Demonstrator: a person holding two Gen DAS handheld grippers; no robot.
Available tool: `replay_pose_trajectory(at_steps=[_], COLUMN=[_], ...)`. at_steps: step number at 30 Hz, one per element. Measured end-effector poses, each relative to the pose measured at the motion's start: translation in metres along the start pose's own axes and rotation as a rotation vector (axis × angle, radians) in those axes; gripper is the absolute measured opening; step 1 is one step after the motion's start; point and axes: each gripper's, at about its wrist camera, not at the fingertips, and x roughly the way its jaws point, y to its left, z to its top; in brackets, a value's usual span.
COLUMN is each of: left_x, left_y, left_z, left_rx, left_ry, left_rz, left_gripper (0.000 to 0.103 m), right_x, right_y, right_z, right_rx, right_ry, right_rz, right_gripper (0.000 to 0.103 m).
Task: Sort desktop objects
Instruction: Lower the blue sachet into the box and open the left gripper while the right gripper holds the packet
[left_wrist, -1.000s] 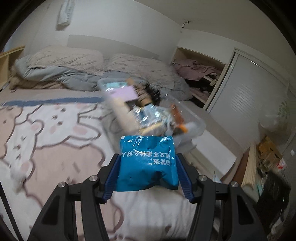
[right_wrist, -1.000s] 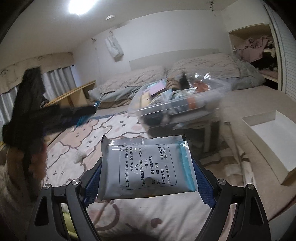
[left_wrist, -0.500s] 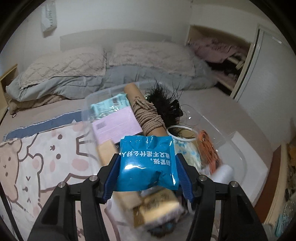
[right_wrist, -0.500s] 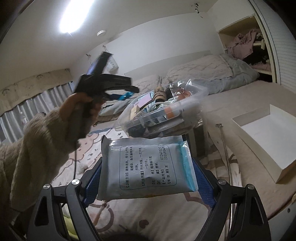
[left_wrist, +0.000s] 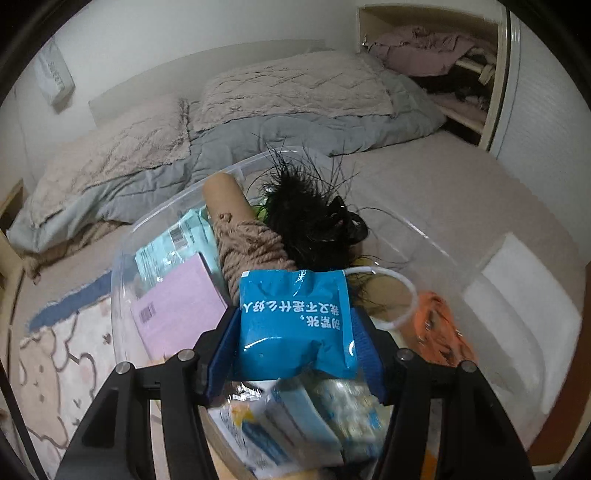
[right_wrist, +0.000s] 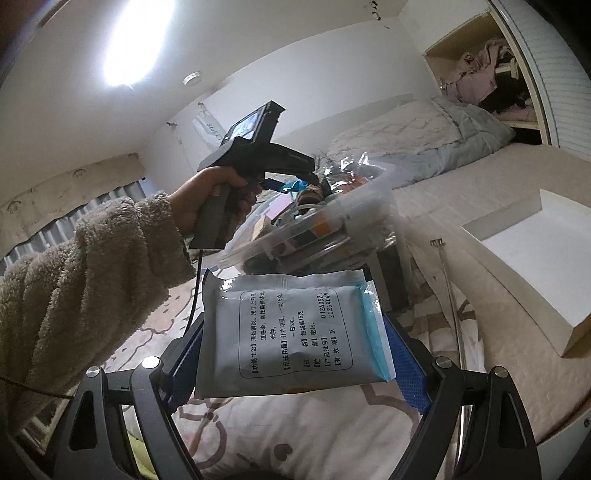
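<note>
A: The packet is bright blue with white lettering, and the claw pads beside it are darker blue on black arms.

B: The sachet is silver-grey with black print and a pale blue edge. The box is lilac, the twine tan.

A: The feathery bundle is black, the tub clear.

B: The sleeve is fuzzy beige; the blanket is cream with brown-outlined bears.

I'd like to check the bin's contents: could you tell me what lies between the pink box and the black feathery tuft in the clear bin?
In the left wrist view, a cardboard tube wound with tan twine lies between the pink box and the black feathery tuft.
</note>
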Motion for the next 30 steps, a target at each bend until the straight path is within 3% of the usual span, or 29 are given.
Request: replay_pose_trajectory(at_steps=[7,15,18,20,25,30], left_x=[0.017,0.019,0.021,0.024,0.019,-0.001], left_y=[-0.013,-0.027,-0.031,-0.03,-0.013,0.001], left_z=[0.008,0.021,0.025,0.027,0.025,0.012], left_rx=[0.049,0.044,0.018,-0.014,-0.1,-0.124], left_ry=[0.015,0.009,0.008,0.021,0.023,-0.013], left_rz=[-0.015,-0.141,-0.19,-0.188,-0.235,-0.242], left_gripper=[0.06,0.06,0.065,0.082,0.083,0.083], right_x=[0.005,0.01,0.009,0.008,0.007,0.006], right_y=[-0.009,-0.015,-0.015,-0.015,-0.01,-0.003], right_z=[0.002,0.002,0.003,0.003,0.006,0.011], right_rx=[0.008,0.017,0.016,0.015,0.005,-0.011], right_ry=[0.004,0.017,0.017,0.018,0.017,0.016], right_rz=[-0.008,-0.008,-0.01,-0.012,-0.009,0.004], right_gripper=[0.088,0.088,0.088,0.088,0.088,0.088])
